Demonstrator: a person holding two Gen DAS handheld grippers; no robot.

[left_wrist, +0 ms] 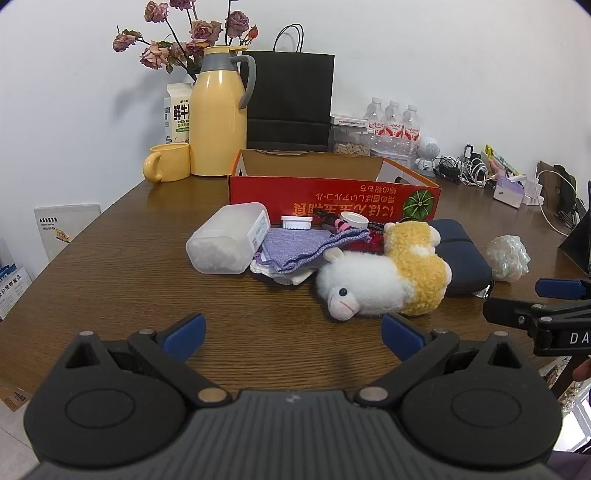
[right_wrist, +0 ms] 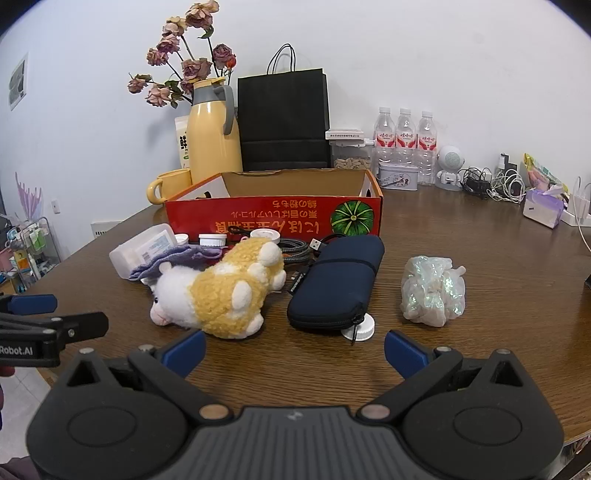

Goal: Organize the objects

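An open red cardboard box (left_wrist: 332, 201) (right_wrist: 273, 218) stands mid-table. In front of it lie a white-and-yellow plush sheep (left_wrist: 384, 277) (right_wrist: 221, 288), a dark blue zip pouch (left_wrist: 461, 254) (right_wrist: 336, 280), a clear plastic container (left_wrist: 227, 238) (right_wrist: 142, 249), a purple cloth (left_wrist: 299, 245) (right_wrist: 173, 260), small white jars (left_wrist: 296, 222) (right_wrist: 211, 240), cables (right_wrist: 299, 249) and a shiny crumpled bag (left_wrist: 509, 256) (right_wrist: 433, 291). My left gripper (left_wrist: 293, 334) is open over bare table just before the sheep. My right gripper (right_wrist: 294, 350) is open before the pouch, holding nothing.
Against the wall stand a yellow thermos (left_wrist: 218, 114), yellow mug (left_wrist: 168, 162), milk carton (left_wrist: 177, 116), dried roses (left_wrist: 184, 33), black paper bag (left_wrist: 291, 99) and water bottles (right_wrist: 404, 140). Chargers and cables (right_wrist: 495, 184) and a tissue box (right_wrist: 543, 206) sit far right.
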